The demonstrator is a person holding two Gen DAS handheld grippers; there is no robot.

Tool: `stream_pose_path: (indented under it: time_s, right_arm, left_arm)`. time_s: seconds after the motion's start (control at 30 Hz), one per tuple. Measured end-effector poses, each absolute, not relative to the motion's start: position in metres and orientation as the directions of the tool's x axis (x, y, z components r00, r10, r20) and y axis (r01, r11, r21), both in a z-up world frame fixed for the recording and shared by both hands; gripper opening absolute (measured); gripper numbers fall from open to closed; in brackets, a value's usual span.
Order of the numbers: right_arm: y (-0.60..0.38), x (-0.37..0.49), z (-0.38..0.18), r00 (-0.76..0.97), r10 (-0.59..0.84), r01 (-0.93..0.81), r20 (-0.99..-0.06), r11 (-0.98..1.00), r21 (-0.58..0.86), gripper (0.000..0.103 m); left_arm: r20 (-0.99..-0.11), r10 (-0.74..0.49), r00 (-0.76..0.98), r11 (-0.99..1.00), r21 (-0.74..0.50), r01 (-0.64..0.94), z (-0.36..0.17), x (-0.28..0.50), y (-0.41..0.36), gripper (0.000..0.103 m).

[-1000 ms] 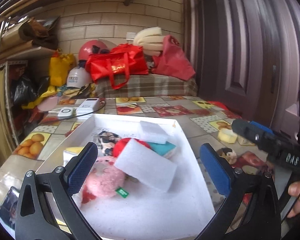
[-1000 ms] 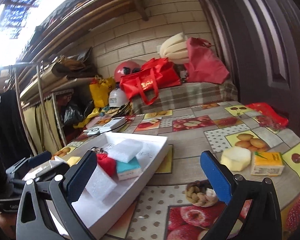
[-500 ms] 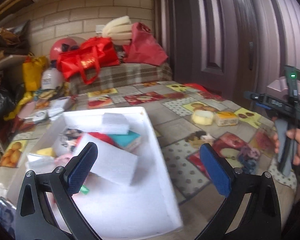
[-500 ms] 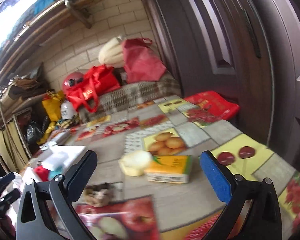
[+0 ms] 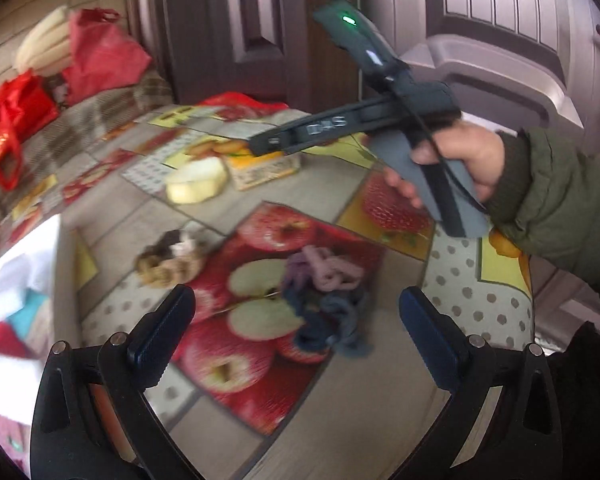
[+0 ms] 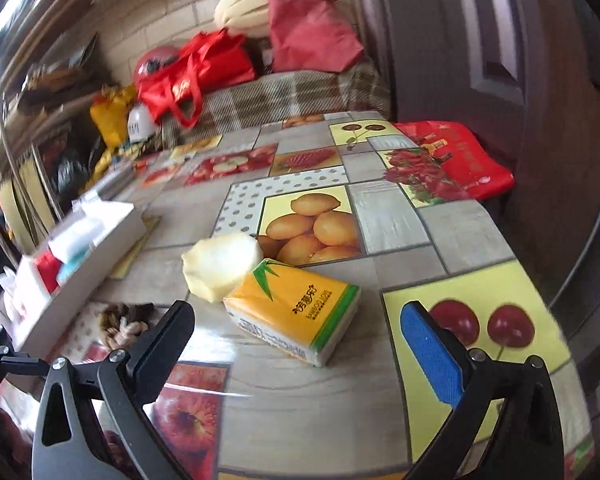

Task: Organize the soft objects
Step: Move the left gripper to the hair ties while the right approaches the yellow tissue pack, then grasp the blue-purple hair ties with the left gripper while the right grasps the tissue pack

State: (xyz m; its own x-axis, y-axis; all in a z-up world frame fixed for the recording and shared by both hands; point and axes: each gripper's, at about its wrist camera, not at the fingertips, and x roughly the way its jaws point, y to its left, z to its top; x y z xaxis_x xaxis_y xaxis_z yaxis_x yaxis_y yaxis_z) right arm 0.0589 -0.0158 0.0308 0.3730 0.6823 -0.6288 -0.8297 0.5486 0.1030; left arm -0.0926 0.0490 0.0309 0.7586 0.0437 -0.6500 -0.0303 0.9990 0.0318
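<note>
My left gripper (image 5: pixel 296 336) is open and empty, just short of a pile of pink, purple and blue scrunchies (image 5: pixel 326 300) on the table. A brown braided scrunchie (image 5: pixel 168 258) lies to the left. My right gripper (image 6: pixel 298 342) is open and empty, close to an orange tissue pack (image 6: pixel 294 314) that leans against a pale yellow sponge (image 6: pixel 220 264). The white box (image 6: pixel 84 256) holding foam blocks and soft toys stands at the left. The right gripper body (image 5: pixel 380 120) shows above the tissue pack in the left wrist view.
The table (image 6: pixel 452 236) has a fruit-patterned cloth. A flat red bag (image 6: pixel 456 160) lies at its far right edge by the door. Red bags (image 6: pixel 196 76) and a checked cloth sit behind the table. Shelves with clutter stand at the left.
My left gripper swung right from over the white box to the scrunchie pile. My right gripper swung right, away from the box, and now faces the tissue pack and sponge close up.
</note>
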Motion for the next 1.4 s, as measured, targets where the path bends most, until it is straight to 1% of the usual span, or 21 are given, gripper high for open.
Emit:
stream_pose_path:
  time_s: [0.13,0.27,0.37,0.43,0.47,0.53,0.57,0.6,0.63,0.67,0.7,0.73,0.77,0.8,1.0,1.07,1.13,1.3,1.33,1.37,1.4]
  right_arm:
    - [0.006,0.064,0.025,0.369,0.642,-0.869,-0.671,0.495,-0.005,0.103]
    - [0.027,0.071,0.020,0.324,0.634,-0.900,-0.702,0.435,-0.023,0.103]
    - [0.041,0.076,0.008,0.254,0.594,-0.923,-0.764,0.385,-0.007,0.103]
    - [0.046,0.074,0.004,0.241,0.574,-0.929,-0.783,0.370,-0.015,0.103]
    - [0.046,0.071,0.003,0.241,0.571,-0.933,-0.785,0.360,-0.024,0.103]
    - [0.044,0.063,0.003,0.238,0.567,-0.940,-0.788,0.338,-0.041,0.102]
    - [0.043,0.058,0.001,0.230,0.564,-0.945,-0.793,0.323,-0.044,0.099]
    - [0.041,0.053,0.000,0.218,0.559,-0.952,-0.800,0.303,-0.048,0.098]
    - [0.039,0.049,0.000,0.217,0.563,-0.955,-0.798,0.291,-0.054,0.095]
    - [0.037,0.044,0.001,0.214,0.567,-0.958,-0.795,0.281,-0.058,0.086]
    - [0.035,0.040,0.002,0.207,0.573,-0.961,-0.793,0.271,-0.055,0.082]
    - [0.033,0.037,0.003,0.202,0.579,-0.962,-0.790,0.266,-0.051,0.072]
    - [0.032,0.035,0.003,0.200,0.583,-0.963,-0.787,0.264,-0.050,0.067]
    - [0.031,0.032,0.004,0.203,0.586,-0.963,-0.785,0.263,-0.053,0.066]
    - [0.033,0.032,0.004,0.209,0.585,-0.957,-0.784,0.286,-0.042,0.067]
    - [0.038,0.032,0.003,0.218,0.581,-0.954,-0.784,0.298,-0.044,0.072]
    - [0.043,0.033,0.003,0.221,0.579,-0.953,-0.785,0.299,-0.048,0.073]
    - [0.048,0.030,0.003,0.241,0.576,-0.951,-0.781,0.302,-0.070,0.072]
    - [0.048,0.030,0.003,0.245,0.577,-0.950,-0.779,0.304,-0.073,0.067]
    - [0.048,0.029,0.003,0.247,0.578,-0.949,-0.778,0.306,-0.074,0.056]
    - [0.047,0.030,0.004,0.242,0.582,-0.950,-0.776,0.306,-0.066,0.052]
  left_arm:
    - [-0.662,-0.004,0.750,0.999,-0.027,-0.019,0.031,-0.074,0.046,0.102]
    - [-0.680,-0.009,0.733,0.998,-0.053,-0.037,0.027,-0.063,0.048,0.102]
    - [-0.710,-0.003,0.704,0.998,-0.049,-0.046,0.021,-0.058,0.049,0.102]
    - [-0.720,0.002,0.694,0.998,-0.047,-0.052,0.018,-0.056,0.049,0.098]
    - [-0.722,0.001,0.692,0.997,-0.051,-0.054,0.018,-0.056,0.050,0.094]
    - [-0.725,0.002,0.688,0.996,-0.058,-0.064,0.016,-0.056,0.052,0.092]
    - [-0.726,0.001,0.687,0.996,-0.062,-0.068,0.016,-0.056,0.054,0.088]
    - [-0.728,-0.002,0.685,0.995,-0.070,-0.071,0.015,-0.055,0.055,0.085]
    - [-0.729,-0.005,0.684,0.995,-0.075,-0.073,0.015,-0.055,0.056,0.085]
    - [-0.728,-0.008,0.685,0.994,-0.081,-0.075,0.015,-0.055,0.057,0.084]
    - [-0.726,-0.009,0.687,0.993,-0.085,-0.076,0.016,-0.055,0.058,0.083]
    - [-0.723,-0.010,0.691,0.993,-0.089,-0.078,0.017,-0.056,0.059,0.081]
    - [-0.718,-0.009,0.696,0.992,-0.093,-0.082,0.018,-0.057,0.060,0.081]
    - [-0.714,-0.010,0.700,0.991,-0.099,-0.086,0.018,-0.058,0.061,0.081]
    - [-0.714,-0.016,0.700,0.989,-0.116,-0.096,0.019,-0.057,0.065,0.081]
    - [-0.719,-0.012,0.695,0.990,-0.108,-0.095,0.019,-0.056,0.063,0.081]
    - [-0.728,-0.006,0.686,0.990,-0.099,-0.097,0.018,-0.054,0.061,0.081]
    - [-0.757,0.035,0.652,0.993,-0.047,-0.108,0.012,-0.049,0.054,0.080]
    - [-0.761,0.051,0.646,0.994,-0.024,-0.107,0.011,-0.048,0.050,0.079]
    - [-0.765,0.065,0.641,0.994,-0.003,-0.105,0.010,-0.047,0.047,0.070]
    - [-0.760,0.067,0.646,0.996,0.009,-0.092,0.011,-0.048,0.044,0.049]
